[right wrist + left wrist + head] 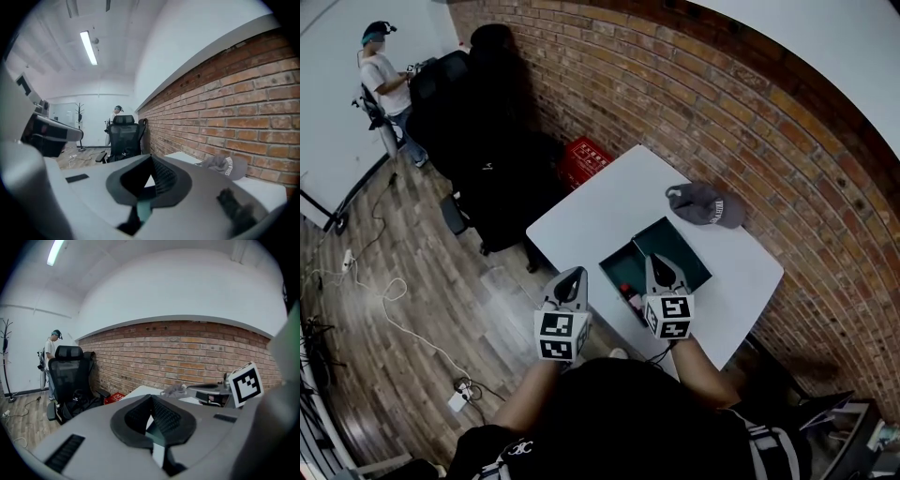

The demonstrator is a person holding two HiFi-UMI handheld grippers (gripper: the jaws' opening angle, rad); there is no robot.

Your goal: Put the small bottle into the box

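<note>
An open dark green box (675,246) sits on the white table (609,211). A small bottle with a red part (630,296) shows at the box's near-left corner; I cannot tell whether it is inside or against the wall. My right gripper (657,261) hovers over the near side of the box, jaws shut and empty (151,159). My left gripper (575,273) is off the table's near-left edge, left of the bottle, jaws also shut on nothing (151,398). Neither gripper touches the bottle.
A grey cap (705,204) lies on the table beyond the box, near the brick wall. A black office chair (478,131) and a red crate (584,159) stand left of the table. A person (384,80) stands far off; cables (384,291) lie on the wooden floor.
</note>
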